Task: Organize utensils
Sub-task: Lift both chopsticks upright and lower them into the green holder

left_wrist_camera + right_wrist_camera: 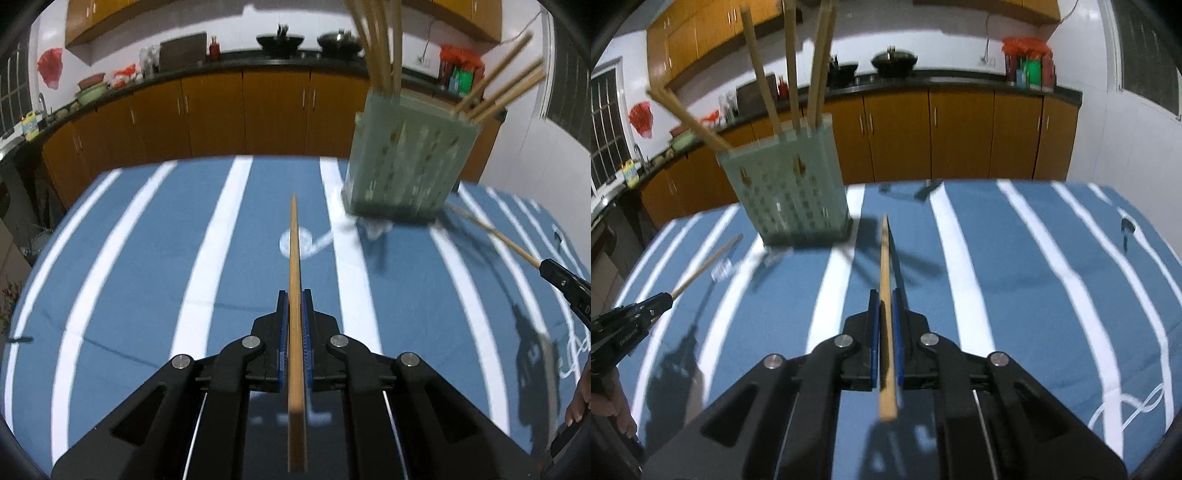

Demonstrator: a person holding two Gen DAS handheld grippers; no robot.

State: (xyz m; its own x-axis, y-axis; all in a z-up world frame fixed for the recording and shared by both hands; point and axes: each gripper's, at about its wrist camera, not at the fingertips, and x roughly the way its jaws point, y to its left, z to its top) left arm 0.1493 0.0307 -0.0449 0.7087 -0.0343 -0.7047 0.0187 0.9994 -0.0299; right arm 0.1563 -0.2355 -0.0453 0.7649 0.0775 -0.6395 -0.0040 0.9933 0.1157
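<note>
Where cabinets [243, 110] curve — striped blue tablecloth [147, 258].

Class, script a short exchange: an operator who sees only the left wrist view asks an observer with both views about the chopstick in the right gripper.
Operator: Is the right gripper holding its chopstick straight?
Observer: Yes. The right gripper is shut on the chopstick, which points straight ahead between the blue pads.
Operator: Where is the holder from there?
Observer: The holder stands ahead and to the left of the chopstick's tip, not touching it.
</note>
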